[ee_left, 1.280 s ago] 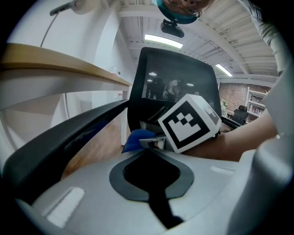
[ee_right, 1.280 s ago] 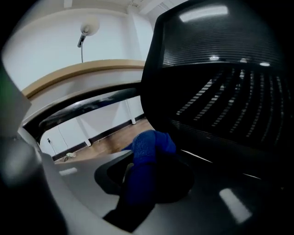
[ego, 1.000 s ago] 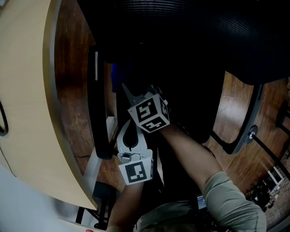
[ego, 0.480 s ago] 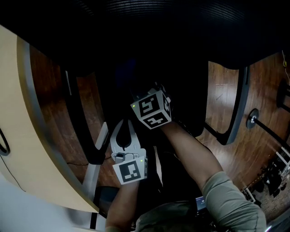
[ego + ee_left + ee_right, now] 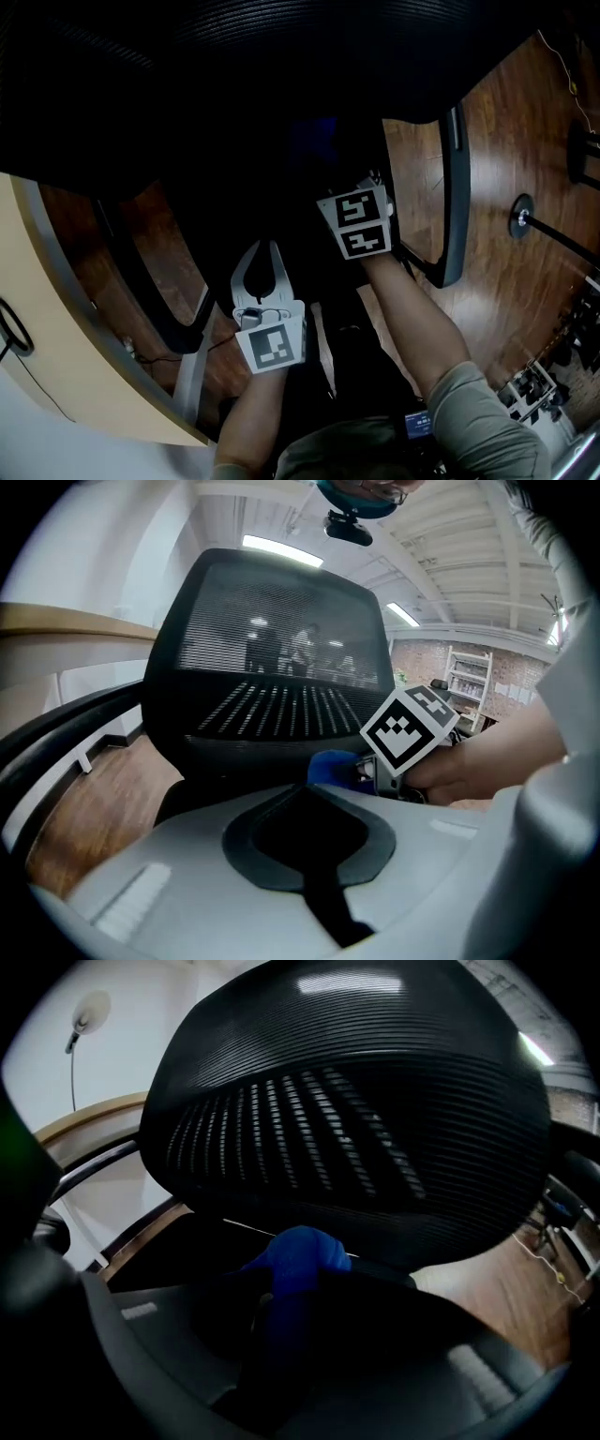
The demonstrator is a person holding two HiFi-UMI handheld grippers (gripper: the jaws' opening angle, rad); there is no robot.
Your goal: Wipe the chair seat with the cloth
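Right tool [image 5: 286, 1309] clamps the blue cloth [image 5: 300, 1247] over the black chair seat [image 5: 267, 183].

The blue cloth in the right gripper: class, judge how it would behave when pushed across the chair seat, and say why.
Probably floppy: the blue cloth bulges in a soft bunch beyond the right gripper. Likely light, since one pinch carries it. Pushed over the chair seat, it may crumple or drag rather than slide flat.

Cloth [image 5: 298, 1252], lower half in deep shadow
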